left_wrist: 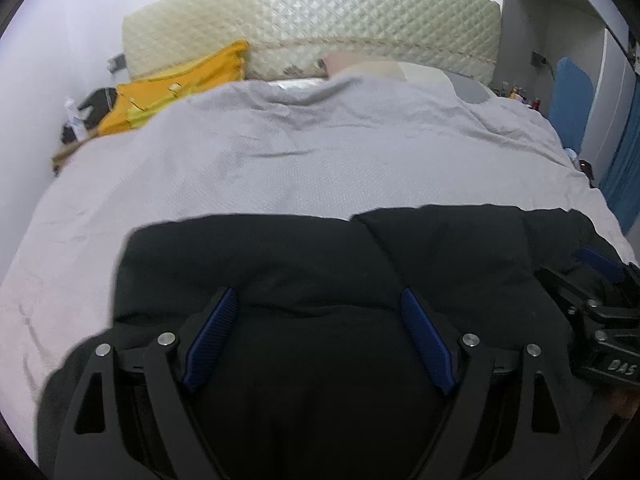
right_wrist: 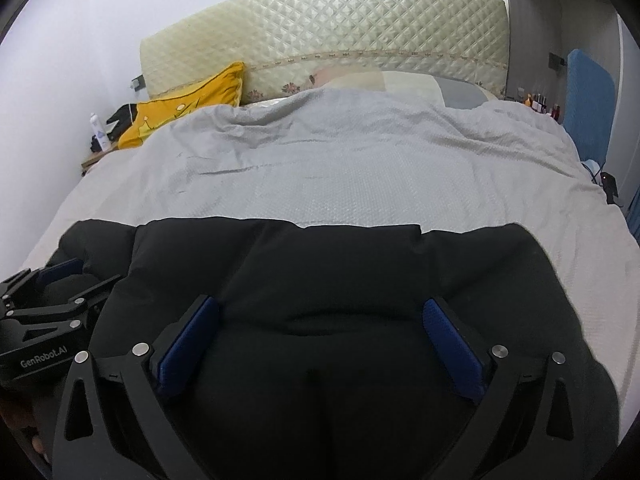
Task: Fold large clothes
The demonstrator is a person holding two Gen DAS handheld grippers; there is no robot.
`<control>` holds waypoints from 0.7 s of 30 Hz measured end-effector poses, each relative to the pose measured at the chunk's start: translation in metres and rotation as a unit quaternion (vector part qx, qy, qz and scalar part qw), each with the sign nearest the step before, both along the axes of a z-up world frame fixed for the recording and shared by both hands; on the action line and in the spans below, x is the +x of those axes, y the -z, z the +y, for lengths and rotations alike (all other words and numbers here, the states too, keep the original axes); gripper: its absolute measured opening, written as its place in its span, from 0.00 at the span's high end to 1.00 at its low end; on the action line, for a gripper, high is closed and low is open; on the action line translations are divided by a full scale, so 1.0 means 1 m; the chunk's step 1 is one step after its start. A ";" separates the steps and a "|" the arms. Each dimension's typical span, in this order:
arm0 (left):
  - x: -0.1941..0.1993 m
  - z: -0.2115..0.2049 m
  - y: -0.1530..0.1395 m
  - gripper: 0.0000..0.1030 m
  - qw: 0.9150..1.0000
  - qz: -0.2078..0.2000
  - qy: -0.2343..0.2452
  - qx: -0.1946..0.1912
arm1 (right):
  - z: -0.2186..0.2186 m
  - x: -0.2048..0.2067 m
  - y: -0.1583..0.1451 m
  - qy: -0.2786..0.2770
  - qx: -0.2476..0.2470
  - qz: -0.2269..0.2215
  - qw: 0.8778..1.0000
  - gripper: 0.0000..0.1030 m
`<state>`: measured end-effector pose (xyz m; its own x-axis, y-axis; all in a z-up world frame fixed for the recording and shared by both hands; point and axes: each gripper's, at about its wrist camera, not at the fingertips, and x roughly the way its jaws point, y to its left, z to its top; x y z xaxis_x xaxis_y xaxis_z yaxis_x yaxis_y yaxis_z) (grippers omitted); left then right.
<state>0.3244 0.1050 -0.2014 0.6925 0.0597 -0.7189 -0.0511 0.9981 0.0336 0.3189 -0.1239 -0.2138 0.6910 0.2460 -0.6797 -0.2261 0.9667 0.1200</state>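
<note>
The black padded jacket (left_wrist: 320, 264) lies folded across the lower half of both frames, on the grey bedspread (left_wrist: 280, 152). My left gripper (left_wrist: 316, 300) hangs over it with jaws apart, pinching nothing. My right gripper (right_wrist: 320, 312) likewise stands wide over the jacket. A yellow cushion (right_wrist: 188, 108) leans at upper left, against the quilted headboard (right_wrist: 340, 36).

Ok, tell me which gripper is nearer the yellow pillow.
Left. The left gripper hangs over the black jacket's left part, the side where the yellow pillow lies by the headboard. The right gripper is over the jacket's right part, farther away.
</note>
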 end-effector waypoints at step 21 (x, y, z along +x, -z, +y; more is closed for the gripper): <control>-0.047 0.064 0.015 0.15 0.998 0.003 -0.053 0.039 | -0.050 -0.037 -0.001 0.001 0.000 -0.017 1.000 0.00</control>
<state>0.2778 0.1689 -0.2164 0.6757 0.1883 -0.7127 -0.1562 0.9814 0.1113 0.2817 -0.1741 -0.2129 0.7147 0.2447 -0.6553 -0.2282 0.9671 0.1122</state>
